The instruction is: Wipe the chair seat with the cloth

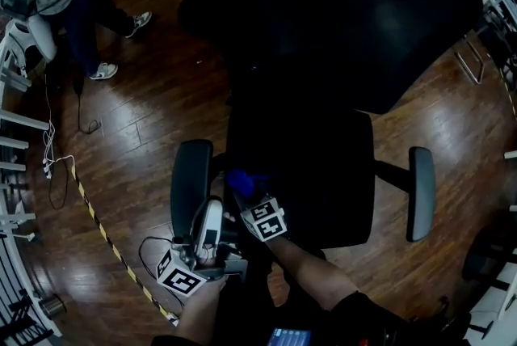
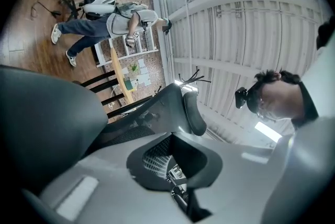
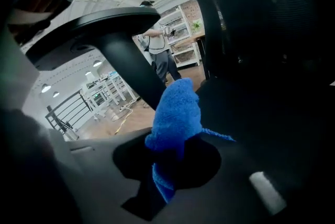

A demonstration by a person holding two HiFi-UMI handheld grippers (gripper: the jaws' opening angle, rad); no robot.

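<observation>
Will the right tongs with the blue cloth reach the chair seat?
Probably yes: the right tongs, shut on the blue cloth, sit at the near edge of the seat, nothing between.

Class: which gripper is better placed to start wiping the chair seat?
Right. The right gripper grips the blue cloth at the chair seat's edge; the left gripper holds nothing, beside the armrest.

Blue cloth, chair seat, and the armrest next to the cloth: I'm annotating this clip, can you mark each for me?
blue cloth [image 3: 177, 110], right gripper view, on its bunched top.
chair seat [image 1: 323, 175], head view, middle of the cushion.
armrest [image 1: 191, 184], head view, middle of its pad.
</observation>
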